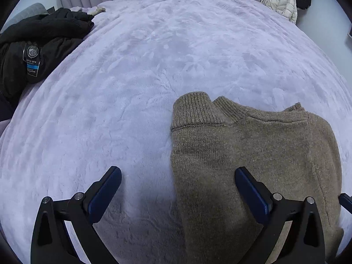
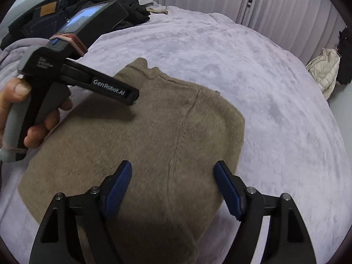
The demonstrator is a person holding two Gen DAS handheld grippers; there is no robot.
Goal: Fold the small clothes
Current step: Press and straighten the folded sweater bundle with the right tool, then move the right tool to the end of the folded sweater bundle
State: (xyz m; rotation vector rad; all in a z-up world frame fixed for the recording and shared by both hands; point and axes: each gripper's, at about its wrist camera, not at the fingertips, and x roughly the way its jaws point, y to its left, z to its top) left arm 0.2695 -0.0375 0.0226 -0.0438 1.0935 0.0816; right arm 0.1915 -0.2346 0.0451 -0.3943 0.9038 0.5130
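A brown knit sweater [image 1: 253, 149] lies flat on the lavender blanket [image 1: 132, 88], its sleeves folded in and one cuff [image 1: 193, 110] beside the collar. My left gripper [image 1: 178, 176] hangs open just above it, straddling the sweater's left edge: one finger over the blanket, the other over the knit. In the right wrist view the sweater [image 2: 176, 121] fills the middle. My right gripper [image 2: 173, 167] is open over its near right part, with nothing pinched. A hand [image 2: 22, 101] holds the left gripper [image 2: 132, 94] over the sweater's far left side.
A heap of black clothes and jeans [image 1: 33, 44] [image 2: 55, 15] sits at the far left of the bed. A pale puffer jacket [image 1: 281, 0] [image 2: 323, 70] hangs beyond the right edge. Curtains [image 2: 264, 4] close off the back. Bare blanket [image 2: 275, 99] stretches to the sweater's right.
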